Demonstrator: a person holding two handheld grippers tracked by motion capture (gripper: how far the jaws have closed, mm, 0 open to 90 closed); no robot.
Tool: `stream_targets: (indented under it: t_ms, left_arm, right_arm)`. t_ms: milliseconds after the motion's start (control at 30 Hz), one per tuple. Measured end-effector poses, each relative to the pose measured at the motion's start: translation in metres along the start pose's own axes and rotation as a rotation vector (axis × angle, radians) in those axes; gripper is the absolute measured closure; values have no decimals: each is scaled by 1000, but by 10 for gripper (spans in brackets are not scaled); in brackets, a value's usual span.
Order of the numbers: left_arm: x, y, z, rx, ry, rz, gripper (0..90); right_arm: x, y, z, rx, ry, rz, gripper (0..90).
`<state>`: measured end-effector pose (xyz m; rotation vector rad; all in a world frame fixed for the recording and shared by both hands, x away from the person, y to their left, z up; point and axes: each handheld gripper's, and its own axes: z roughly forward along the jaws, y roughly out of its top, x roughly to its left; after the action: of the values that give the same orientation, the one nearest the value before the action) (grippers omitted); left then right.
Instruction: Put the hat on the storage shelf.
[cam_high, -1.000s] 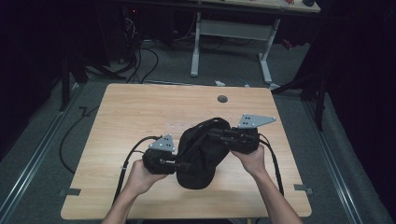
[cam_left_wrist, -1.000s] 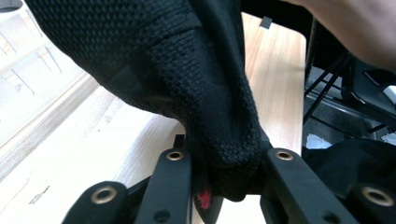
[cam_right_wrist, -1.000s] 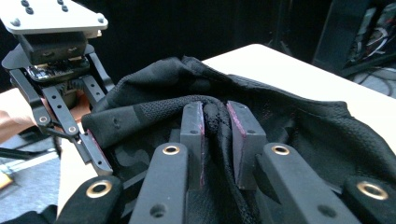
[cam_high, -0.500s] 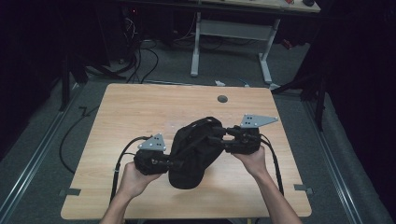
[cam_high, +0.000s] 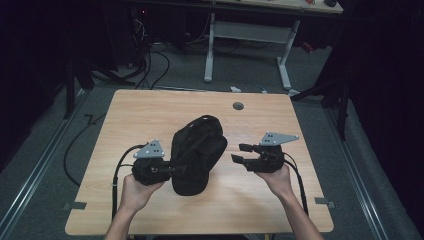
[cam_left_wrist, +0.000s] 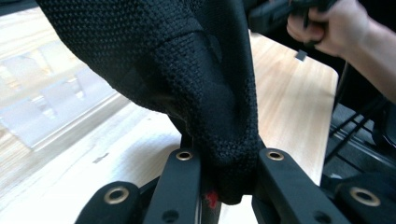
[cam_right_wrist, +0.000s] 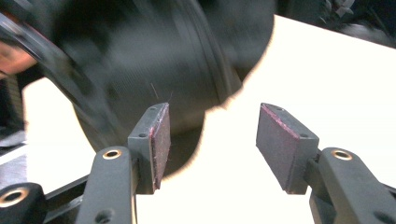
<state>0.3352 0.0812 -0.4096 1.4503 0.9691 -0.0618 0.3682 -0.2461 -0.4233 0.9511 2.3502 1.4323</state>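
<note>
Black bag (cam_high: 196, 154) sits mid-table (cam_high: 150, 107), slightly near of centre, btwn the two grippers. Left gripper (cam_high: 169, 171) is clamped on a bunched fold of the bag's woven fabric at its near-left edge; jaws pinch it tight in the left gripper view (cam_left_wrist: 223, 140). Right gripper (cam_high: 239, 153) is just right of the bag, jaws spread, nothing btwn them. Looks soft, floppy, prob light, w/ grippy weave, not fragile; best grabbed at a seam or edge fold. Long axis runs near-to-far, far end leaning slightly right.

The black woven-fabric bag (cam_right_wrist: 154, 60) is motion-blurred in the right gripper view; the left gripper view's edges crop it.
</note>
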Motion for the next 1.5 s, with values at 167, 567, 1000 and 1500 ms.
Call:
stream_targets:
  t_ms: [167, 567, 1000, 1500]
  left_arm:
    - [4, 4, -1, -37, 17, -2, 836]
    - [7, 12, -6, -117, 48, -10, 835]
    - [11, 24, -9, -215, 95, -7, 835]
    - [15, 52, -15, -313, 151, 33, 835]
  right_arm:
    - [-9, -25, 5, 52, -85, 63, 453]
    - [-34, -81, 9, 155, -295, 179, 424]
    - [-40, -107, 12, 193, -508, 125, 389]
    - [-48, -109, 15, 201, -500, 185, 348]
